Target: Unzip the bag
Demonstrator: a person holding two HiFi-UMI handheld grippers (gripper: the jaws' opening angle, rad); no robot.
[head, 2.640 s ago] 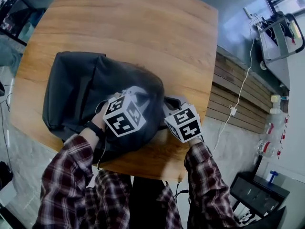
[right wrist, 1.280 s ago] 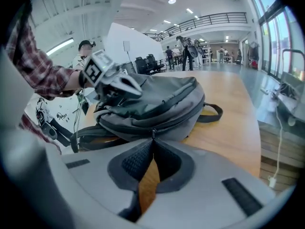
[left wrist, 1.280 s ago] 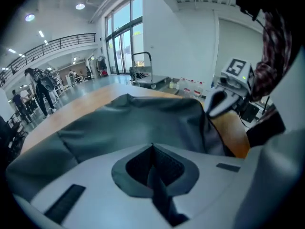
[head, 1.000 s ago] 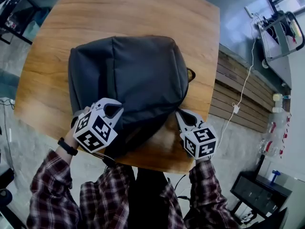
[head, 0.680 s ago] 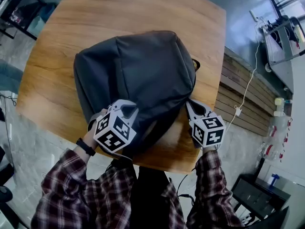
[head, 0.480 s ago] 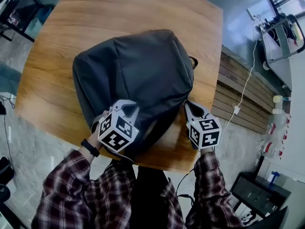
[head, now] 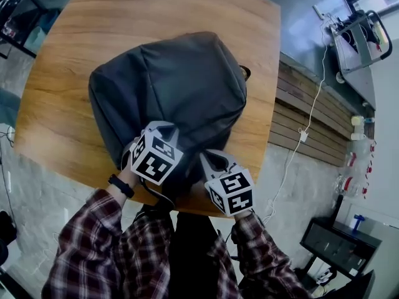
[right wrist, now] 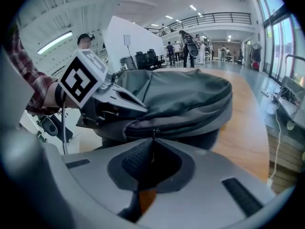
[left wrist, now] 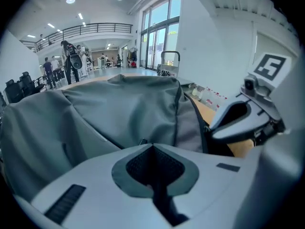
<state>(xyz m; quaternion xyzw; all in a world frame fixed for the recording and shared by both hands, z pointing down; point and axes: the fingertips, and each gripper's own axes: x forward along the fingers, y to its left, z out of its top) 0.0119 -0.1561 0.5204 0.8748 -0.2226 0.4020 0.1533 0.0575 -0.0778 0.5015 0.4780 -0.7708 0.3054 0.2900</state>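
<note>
The bag [head: 168,80], a dark grey backpack, lies on the wooden worktop [head: 81,36] with its near end close to the edge where the person stands, and the far end of the worktop is bare wood. In the right gripper view the zip [right wrist: 190,119] runs as a dark seam across the near face of the bag, closed along the whole stretch that shows, and its small metal zipper pull [right wrist: 153,132] hangs right at the tips of the right gripper [right wrist: 152,143]. Those jaws are pressed together with the thin tab of the pull between them, so they appear to be pinching it. The left gripper [left wrist: 151,148] sits just beside it on the near left of the bag. Its jaws are also together, tips against the grey fabric and seemingly nipping a small fold of it, though how much cloth is caught is hard to tell. I judge the step in hand to be the start of the opening stroke: the pull is held, the bag is braced, and no part of the zip is parted yet. The next move calls for drawing the pull steadily along the line of the seam, following its curve around the bag, while the left gripper holds the fabric taut so the slider does not drag the soft bag along with it.
</note>
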